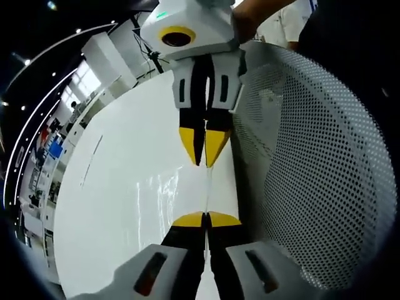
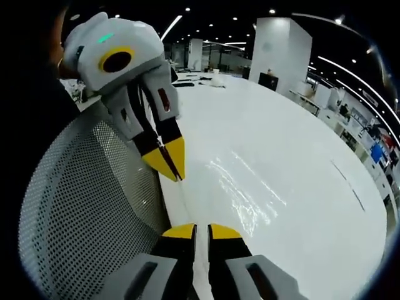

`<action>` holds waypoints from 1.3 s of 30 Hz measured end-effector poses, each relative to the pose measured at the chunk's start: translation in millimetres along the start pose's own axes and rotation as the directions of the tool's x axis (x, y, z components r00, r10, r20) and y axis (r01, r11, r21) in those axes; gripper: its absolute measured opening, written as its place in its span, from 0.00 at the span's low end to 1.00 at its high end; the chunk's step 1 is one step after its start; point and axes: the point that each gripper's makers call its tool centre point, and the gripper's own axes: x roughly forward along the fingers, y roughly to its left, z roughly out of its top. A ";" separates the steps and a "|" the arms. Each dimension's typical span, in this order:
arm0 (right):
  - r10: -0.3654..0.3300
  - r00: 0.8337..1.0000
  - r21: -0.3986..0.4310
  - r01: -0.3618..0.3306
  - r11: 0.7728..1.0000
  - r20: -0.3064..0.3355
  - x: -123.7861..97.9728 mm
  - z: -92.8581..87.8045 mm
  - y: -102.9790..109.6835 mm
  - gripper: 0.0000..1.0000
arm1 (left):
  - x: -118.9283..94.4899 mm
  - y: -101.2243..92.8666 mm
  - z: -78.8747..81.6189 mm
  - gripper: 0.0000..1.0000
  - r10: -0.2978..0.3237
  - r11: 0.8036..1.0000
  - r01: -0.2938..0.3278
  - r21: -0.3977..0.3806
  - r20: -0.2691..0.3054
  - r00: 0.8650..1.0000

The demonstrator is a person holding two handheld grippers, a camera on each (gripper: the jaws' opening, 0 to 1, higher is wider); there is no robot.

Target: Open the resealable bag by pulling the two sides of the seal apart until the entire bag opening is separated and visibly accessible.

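Resealable bag (image 1: 181,187): clear plastic, hard to make out, lying flat on the white table (image 1: 112,187), mostly readable as glare and wrinkle lines; in the right gripper view the same sheen sits at (image 2: 247,190). Bag's edge runs along the table edge, between the two grippers. Left gripper view, nearest: left gripper (image 1: 206,220), yellow tips together, closed on a thin line of bag edge that rises straight out from between them. Up that line the right gripper (image 1: 205,150) comes in from the top, pointing down toward the left one, jaws also together, tips meeting at the same strip of film. The two grippers face each other tip to tip, near but apart, bag edge spanning the gap. Right of both: perforated white mesh panel (image 1: 312,175), curved, just beside the table edge. Right gripper view, nearest: right gripper (image 2: 195,231), tips nearly shut with only a thin slit showing, a pale strip of bag edge in that slit. Beyond it the left gripper (image 2: 172,164) angles in from upper left, tips pinched together at the table edge. Bag body spreads to the right of both onto the table. Mesh panel (image 2: 87,200) is on the left. Far back: white pillar (image 2: 281,50), ceiling lights, desks.
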 end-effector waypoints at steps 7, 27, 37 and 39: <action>-0.008 1.000 0.020 0.008 1.000 -0.003 1.9 -4.0 -3.2 0.03 | -0.9 2.0 2.2 0.00 0.008 1.000 -0.008 0.002 0.013 1.000; 0.018 1.000 0.076 -0.019 0.997 0.013 15.1 -8.7 3.0 0.04 | -0.9 2.7 6.2 0.00 0.041 0.998 -0.042 0.044 0.018 0.999; -0.004 0.999 0.132 -0.002 0.991 0.048 21.5 -3.1 -4.0 0.00 | 1.9 5.4 5.7 0.00 0.048 0.998 -0.047 0.050 -0.010 0.999; -0.015 0.999 0.141 0.008 0.990 0.050 21.0 -0.9 -5.5 0.00 | 2.1 6.0 4.8 0.00 0.050 0.998 -0.049 0.049 -0.020 0.999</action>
